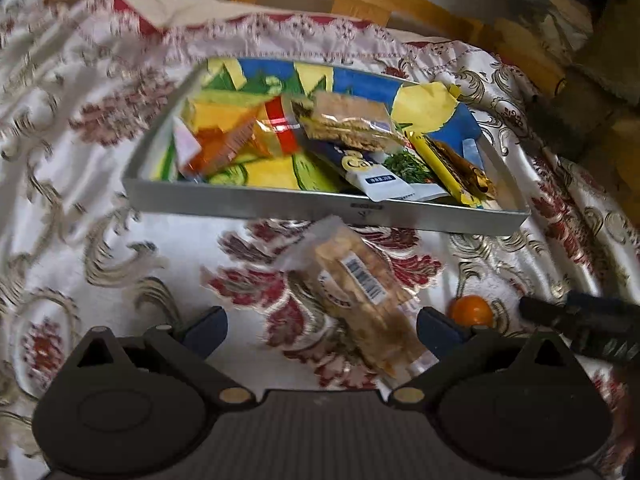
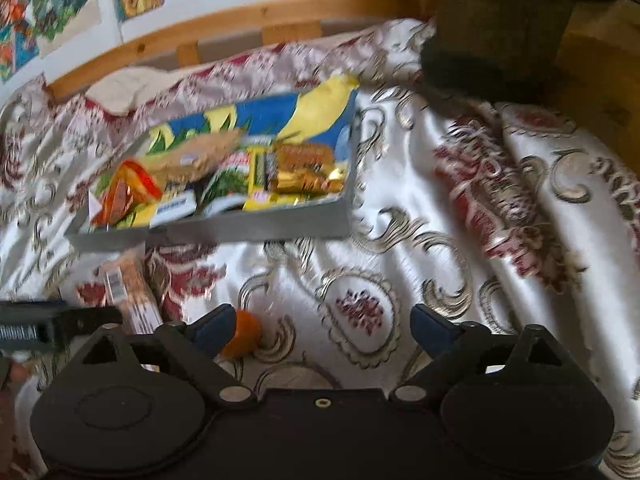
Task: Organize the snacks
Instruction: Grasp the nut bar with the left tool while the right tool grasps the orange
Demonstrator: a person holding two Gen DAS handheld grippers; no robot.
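A floral cloth [image 1: 100, 208] covers the surface, with the snack tray [image 1: 320, 206] beyond both sets of fingers. In the left wrist view the cracker packet [image 1: 360, 292] lies between the wide-open left gripper [image 1: 322, 326], long axis running diagonally toward the tray, untouched. In the right wrist view the right gripper [image 2: 320, 330] gapes empty, with the small orange [image 2: 242, 334] just beside its left fingertip.

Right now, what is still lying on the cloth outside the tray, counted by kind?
cracker packet: 1
orange: 1
Total outside the tray: 2
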